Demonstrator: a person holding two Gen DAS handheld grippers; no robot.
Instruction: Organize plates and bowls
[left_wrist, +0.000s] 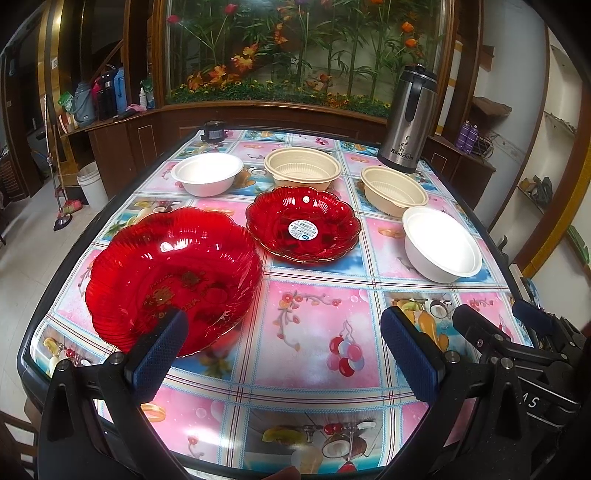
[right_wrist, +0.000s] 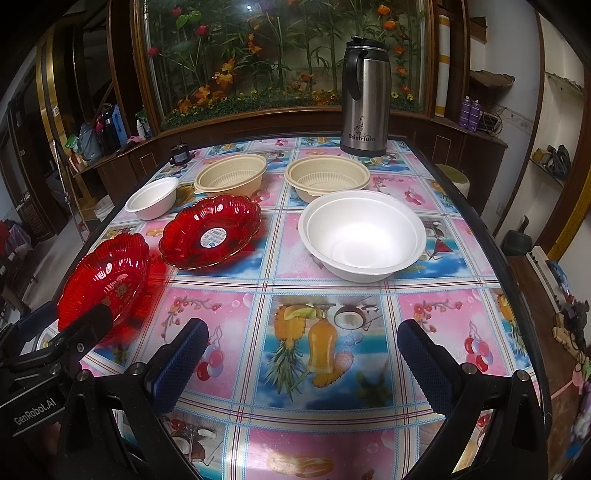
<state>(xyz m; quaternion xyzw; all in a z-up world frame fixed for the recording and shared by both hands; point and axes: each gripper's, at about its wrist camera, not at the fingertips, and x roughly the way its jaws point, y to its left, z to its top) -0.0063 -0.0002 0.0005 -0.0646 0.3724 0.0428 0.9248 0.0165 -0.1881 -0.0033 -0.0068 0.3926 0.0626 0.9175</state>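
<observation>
Two red scalloped plates lie on the table: a large one (left_wrist: 173, 273) (right_wrist: 107, 277) at the near left and a smaller one with a white sticker (left_wrist: 303, 223) (right_wrist: 212, 230) behind it. Two white foam bowls (left_wrist: 207, 172) (left_wrist: 441, 245) and two beige ribbed bowls (left_wrist: 302, 166) (left_wrist: 393, 189) stand further back. In the right wrist view the near white bowl (right_wrist: 364, 234) sits straight ahead. My left gripper (left_wrist: 284, 343) is open and empty, its left finger over the large plate's near rim. My right gripper (right_wrist: 303, 354) is open and empty above the tablecloth.
A steel thermos jug (left_wrist: 408, 118) (right_wrist: 365, 96) stands at the table's far right corner. A small dark jar (left_wrist: 212, 130) (right_wrist: 180, 153) sits at the far left corner. The table (left_wrist: 314, 332) has a patterned pink and blue cloth and dark raised edges.
</observation>
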